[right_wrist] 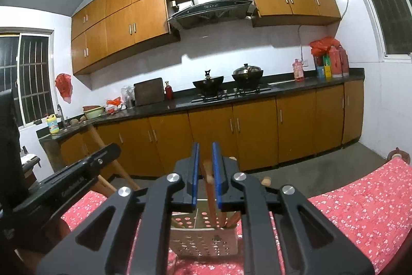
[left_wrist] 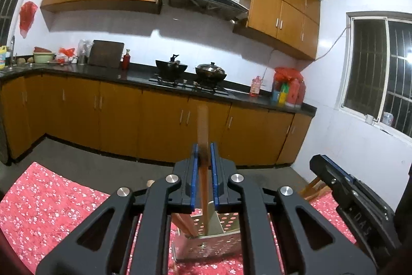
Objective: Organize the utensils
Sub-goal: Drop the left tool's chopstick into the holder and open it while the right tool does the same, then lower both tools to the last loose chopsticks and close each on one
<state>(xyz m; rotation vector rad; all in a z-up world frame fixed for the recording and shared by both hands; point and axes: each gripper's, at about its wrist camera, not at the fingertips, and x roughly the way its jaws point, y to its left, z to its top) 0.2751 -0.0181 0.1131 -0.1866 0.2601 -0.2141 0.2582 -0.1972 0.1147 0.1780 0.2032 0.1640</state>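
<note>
Slim brown wooden utensil upright in perforated metal holder, pinched by left claw; right claw spread

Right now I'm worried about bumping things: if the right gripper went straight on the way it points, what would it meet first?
Probably the base cabinets across the bare floor; the right gripper looks over the perforated holder, though depth is unclear.

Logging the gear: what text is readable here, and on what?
"DAS", roughly: moulded on the right claw's body.
Left claw, gripping a wooden utensil: white print on its body, too blurred to read.
Yellow bottle by the sink: label too small.
Pink bottle on the counter: label too small.
</note>
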